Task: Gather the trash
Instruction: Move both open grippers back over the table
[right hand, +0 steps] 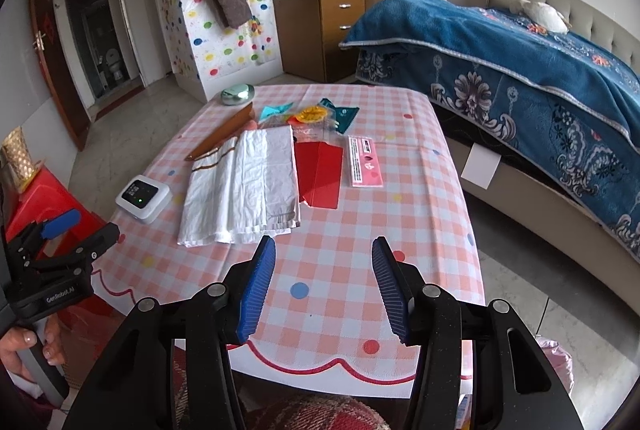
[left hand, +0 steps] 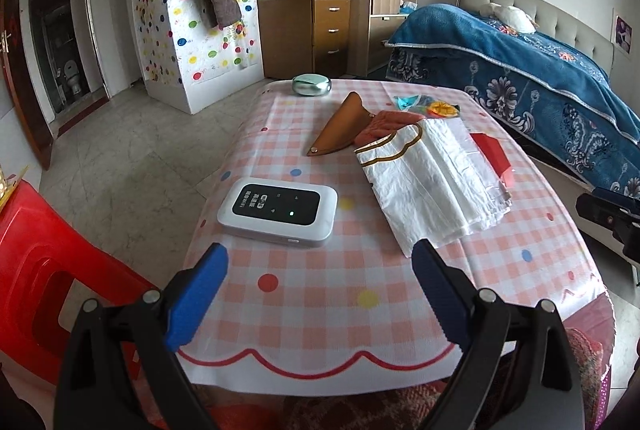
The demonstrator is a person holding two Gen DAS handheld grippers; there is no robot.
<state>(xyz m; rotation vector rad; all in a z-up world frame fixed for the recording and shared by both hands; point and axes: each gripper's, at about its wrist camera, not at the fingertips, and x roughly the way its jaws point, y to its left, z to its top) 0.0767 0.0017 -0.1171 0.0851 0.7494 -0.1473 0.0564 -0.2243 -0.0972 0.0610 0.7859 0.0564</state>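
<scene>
A folded white plastic bag (right hand: 244, 186) lies mid-table; it also shows in the left wrist view (left hand: 432, 182). Beside it lie a red envelope (right hand: 320, 174), a pink wrapper (right hand: 365, 166), and teal and orange wrappers (right hand: 316, 114) at the far end, seen too in the left wrist view (left hand: 432, 106). My left gripper (left hand: 320, 262) is open and empty above the table's near edge, also visible from the right wrist view (right hand: 76, 230). My right gripper (right hand: 324, 250) is open and empty over the near edge, just short of the bag.
A white pocket router (left hand: 278, 212) sits on the table's left side. A brown leather sheath (left hand: 340, 128) and a green case (left hand: 312, 85) lie further back. A red stool (left hand: 48, 262) stands left of the checked table (right hand: 340, 294). A bed (right hand: 520, 78) runs along the right.
</scene>
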